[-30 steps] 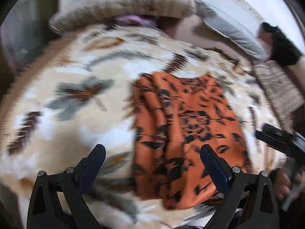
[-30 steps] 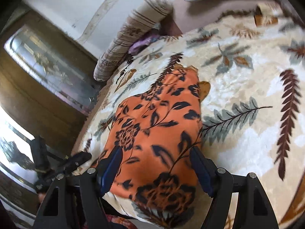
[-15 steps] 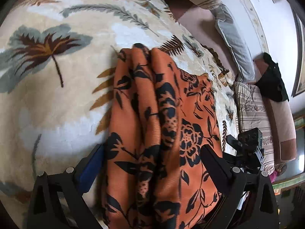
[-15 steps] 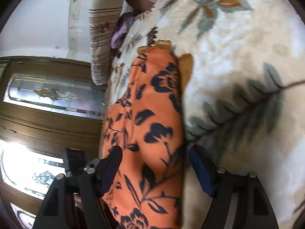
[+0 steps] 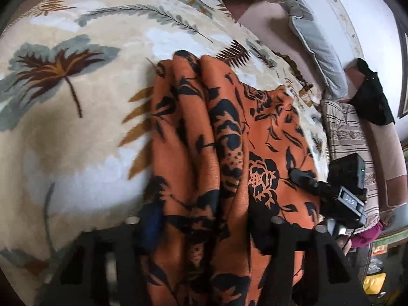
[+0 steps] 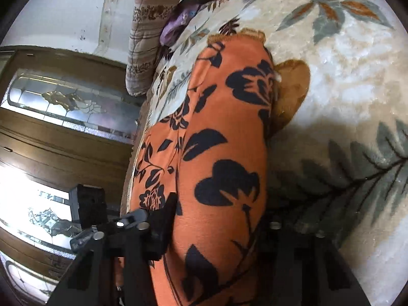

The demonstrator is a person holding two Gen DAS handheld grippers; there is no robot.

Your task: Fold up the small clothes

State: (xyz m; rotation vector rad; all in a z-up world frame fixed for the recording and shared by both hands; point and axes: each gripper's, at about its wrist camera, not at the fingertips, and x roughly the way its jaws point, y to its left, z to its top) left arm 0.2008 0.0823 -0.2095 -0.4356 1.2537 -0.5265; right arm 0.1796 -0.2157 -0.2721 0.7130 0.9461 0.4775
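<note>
Only one piece of lettering found: a small pale label plate (image 5: pixel 349 200) on the black body of the right gripper (image 5: pixel 303 178), seen in the left wrist view near the right edge of the bed. Appears to carry three characters, perhaps "DAS", but too blurred to read with certainty. Nothing readable in the right wrist view.

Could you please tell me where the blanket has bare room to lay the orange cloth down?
Free: the blanket left of the orange cloth, toward the blanket's far edge, and the stretch on the cloth's other side. Crowded: the far end, where a striped pillow and purple item lie.
</note>
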